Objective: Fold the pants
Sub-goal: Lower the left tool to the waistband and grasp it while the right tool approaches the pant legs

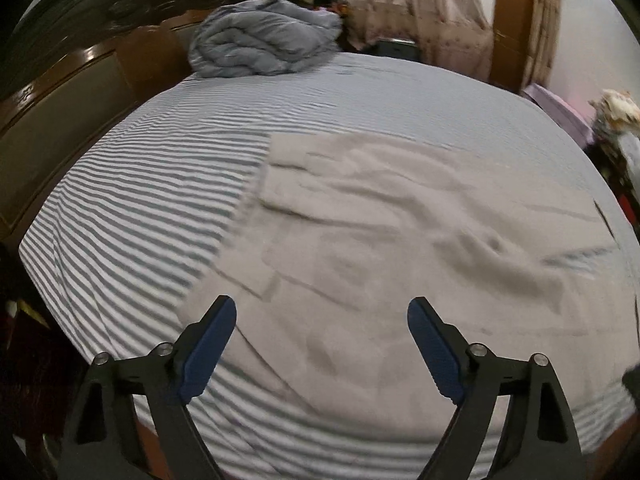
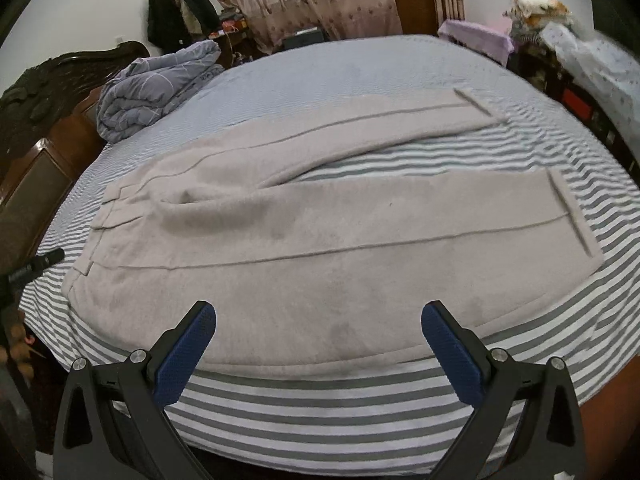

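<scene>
One pair of pale beige fleecy pants, spread flat on the grey-and-white striped bed, long axis running across both views. Waistband toward the dark wooden headboard; two legs splayed away from it. Left claw: wide, empty, above the waistband end. Right claw: wide, empty, above the near leg's long edge. Open sheet lies beyond the pants, up to the folded blue-grey quilt.

pants: fuzzy matt cloth | sheet: striped cloth | headboard: glossy wood
</scene>
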Demonstrator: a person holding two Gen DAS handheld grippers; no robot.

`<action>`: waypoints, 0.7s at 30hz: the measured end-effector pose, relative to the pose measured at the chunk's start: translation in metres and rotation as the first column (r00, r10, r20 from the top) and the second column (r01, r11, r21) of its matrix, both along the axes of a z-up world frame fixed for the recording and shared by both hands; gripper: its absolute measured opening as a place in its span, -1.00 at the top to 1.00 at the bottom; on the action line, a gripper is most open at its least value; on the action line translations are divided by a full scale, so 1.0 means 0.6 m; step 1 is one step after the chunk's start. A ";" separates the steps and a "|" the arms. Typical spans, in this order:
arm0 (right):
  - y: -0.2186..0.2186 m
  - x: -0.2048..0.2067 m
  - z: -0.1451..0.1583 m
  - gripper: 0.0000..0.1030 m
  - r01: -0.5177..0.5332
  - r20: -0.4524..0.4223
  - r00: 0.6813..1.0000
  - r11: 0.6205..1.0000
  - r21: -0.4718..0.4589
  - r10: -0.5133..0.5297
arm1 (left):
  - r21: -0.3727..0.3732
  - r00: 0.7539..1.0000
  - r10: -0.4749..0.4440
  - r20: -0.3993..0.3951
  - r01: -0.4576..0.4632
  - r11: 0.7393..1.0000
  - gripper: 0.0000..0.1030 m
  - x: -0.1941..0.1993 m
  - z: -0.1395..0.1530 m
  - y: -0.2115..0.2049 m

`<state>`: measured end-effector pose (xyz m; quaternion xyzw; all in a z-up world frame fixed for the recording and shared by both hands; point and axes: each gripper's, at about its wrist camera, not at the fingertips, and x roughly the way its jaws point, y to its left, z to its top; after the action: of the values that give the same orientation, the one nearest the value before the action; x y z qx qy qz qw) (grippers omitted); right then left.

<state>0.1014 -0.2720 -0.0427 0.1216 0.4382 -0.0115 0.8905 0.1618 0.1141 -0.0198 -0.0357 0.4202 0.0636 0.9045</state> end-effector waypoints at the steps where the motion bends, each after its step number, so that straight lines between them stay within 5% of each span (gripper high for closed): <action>1: 0.000 0.005 -0.005 -0.99 0.000 -0.005 1.000 1.000 0.003 0.000 | -0.012 1.000 0.001 0.006 -0.001 1.000 -0.56 0.013 0.003 0.014; 8: 0.011 0.073 -0.031 -0.99 -0.024 -0.046 0.999 1.000 -0.001 0.024 | -0.163 0.999 0.027 0.028 -0.022 0.986 -0.17 0.153 0.017 0.130; 14: 0.025 0.156 -0.030 -0.99 -0.057 -0.058 0.997 0.998 0.003 0.057 | -0.353 0.999 0.015 -0.052 -0.032 0.935 -0.08 0.286 -0.020 0.202; 21: 0.049 0.260 -0.022 -0.99 -0.098 -0.049 0.994 0.995 0.005 0.098 | -0.461 0.987 0.024 -0.160 -0.096 0.882 0.11 0.415 -0.089 0.252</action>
<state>0.2572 -0.2428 -0.0562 0.1009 0.4655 0.0299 0.8788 0.4111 0.2650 -0.0729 -0.2603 0.4887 -0.0090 0.8327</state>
